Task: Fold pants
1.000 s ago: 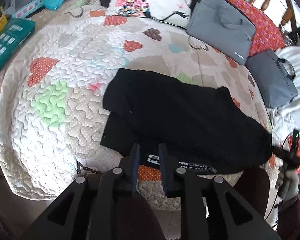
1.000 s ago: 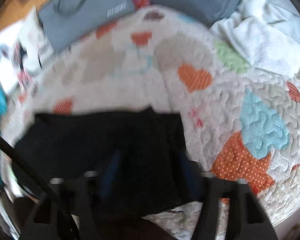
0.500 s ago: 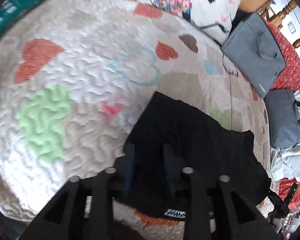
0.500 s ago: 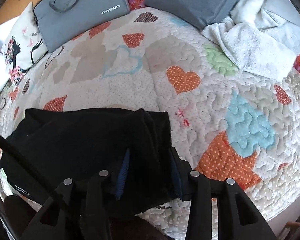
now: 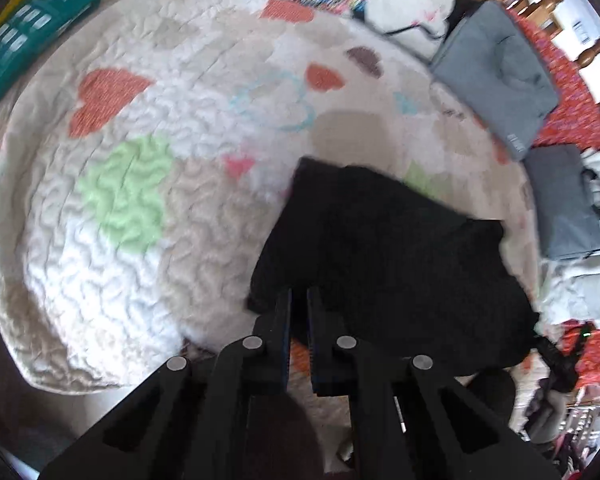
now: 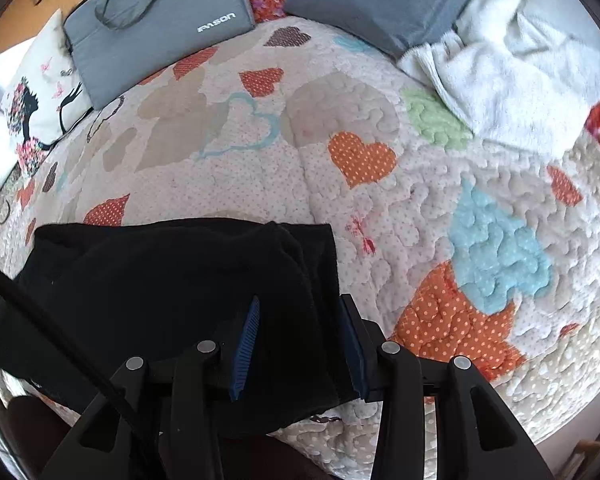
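The black pants (image 5: pixel 392 256) lie folded in a compact pile near the front edge of the heart-patterned quilt (image 5: pixel 140 152). My left gripper (image 5: pixel 298 300) has its jaws nearly together at the pile's near left corner; whether cloth is pinched between them is unclear. In the right wrist view the pants (image 6: pixel 160 280) fill the lower left. My right gripper (image 6: pixel 300 308) is open, its blue-padded fingers (image 6: pixel 246 344) spread over the pile's right edge.
Two grey laptop bags (image 6: pixel 156 20) (image 6: pixel 376 0) and a printed pillow (image 6: pixel 32 120) lie at the far side of the bed. A white fluffy blanket (image 6: pixel 520 76) lies at the right. A teal box (image 5: pixel 28 44) sits at the far left.
The left gripper's jaws have closed further and it has pulled back to the pile's near left corner. The right gripper has stayed open over the pile's right edge.
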### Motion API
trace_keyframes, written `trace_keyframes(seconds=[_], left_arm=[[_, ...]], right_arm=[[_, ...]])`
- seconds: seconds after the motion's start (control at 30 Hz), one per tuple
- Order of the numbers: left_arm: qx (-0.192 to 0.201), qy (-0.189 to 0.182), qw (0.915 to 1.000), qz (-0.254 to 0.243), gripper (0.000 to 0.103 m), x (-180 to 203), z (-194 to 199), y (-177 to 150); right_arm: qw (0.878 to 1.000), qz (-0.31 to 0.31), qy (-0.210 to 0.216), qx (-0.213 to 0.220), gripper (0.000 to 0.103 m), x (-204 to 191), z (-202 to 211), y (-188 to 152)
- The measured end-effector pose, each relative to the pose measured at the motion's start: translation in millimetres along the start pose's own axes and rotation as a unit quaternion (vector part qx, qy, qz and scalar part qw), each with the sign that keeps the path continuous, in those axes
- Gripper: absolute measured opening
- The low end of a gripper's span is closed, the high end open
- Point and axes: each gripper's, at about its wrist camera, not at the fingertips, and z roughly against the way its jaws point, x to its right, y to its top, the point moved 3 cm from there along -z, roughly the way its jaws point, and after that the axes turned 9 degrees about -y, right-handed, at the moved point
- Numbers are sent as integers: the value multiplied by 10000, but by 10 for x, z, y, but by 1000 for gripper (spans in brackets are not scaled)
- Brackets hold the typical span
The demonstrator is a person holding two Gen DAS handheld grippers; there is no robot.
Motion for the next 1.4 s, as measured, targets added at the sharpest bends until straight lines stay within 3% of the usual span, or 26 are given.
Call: trace_keyframes(seconds=[0.17,0.27,0.33,0.4,0.5,0.57,0.6,0.77,0.87,0.9,0.93,0.97,1.07,1.17,1.27,1.4], left_arm=[[-500,237,9976,426,7,-182,-373,40],[-303,392,9987,112,8,-47,-328,86],[-171,416,9990,-27,8,-3,-285,94],[-150,356,9992,30,8,-36,-271,75],[-54,262,9996,132,8,-90,-171,-1],[86,253,9996,127,8,-86,-60,-76],[170,311,9993,99,8,-87,-2,-108],[511,375,9980,-54,8,-70,248,-167],[656,291,9974,-99,8,-38,302,-141],[694,244,9972,-128,8,-31,322,-141],[716,216,9971,-153,8,-8,329,-144],[732,184,9970,-179,8,3,340,-147],[772,81,9966,-286,8,80,319,-122],[788,46,9960,-408,8,159,275,-95],[708,48,9961,-525,8,275,185,-87],[587,18,9956,-736,9,466,38,-124]], right_arm=[[9997,-219,90,-34,49,80,36,-24],[9992,-377,-64,63,50,158,194,-15],[9979,-396,-303,404,51,133,401,25],[9965,-278,-190,767,58,-41,611,101],[9926,382,702,918,63,-660,797,206],[9823,1000,1377,784,63,-1229,793,225],[9787,1195,1483,772,63,-1401,784,217],[9450,2778,1577,697,68,-2567,504,140],[9315,3392,1129,668,71,-2968,230,118],[9250,3595,1129,483,63,-3073,154,98],[9212,3697,1179,284,14,-3109,107,93],[9210,3730,1119,93,5,-3159,55,114],[9275,3586,1018,267,5,-3186,41,295],[9453,3084,1048,154,5,-3137,-67,560],[9540,2918,664,160,5,-3088,-224,644],[9670,2501,469,68,7,-2897,-306,715]])
